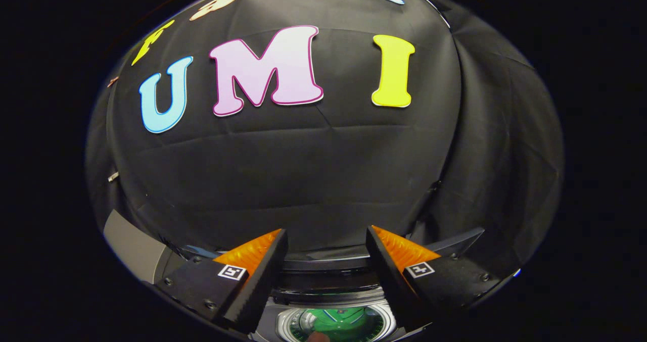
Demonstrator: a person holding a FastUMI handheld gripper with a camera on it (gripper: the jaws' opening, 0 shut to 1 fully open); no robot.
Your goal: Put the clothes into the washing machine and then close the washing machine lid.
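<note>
Hovering above the washing machine [331, 281], the tool [326, 246] has its fingers spread wide with nothing between them. Below them the drum's round opening [337, 324] shows something green inside, possibly the clothes. The lid's position I cannot tell. The likely risk is fabric left over the rim, jamming the lid when it closes.
</note>
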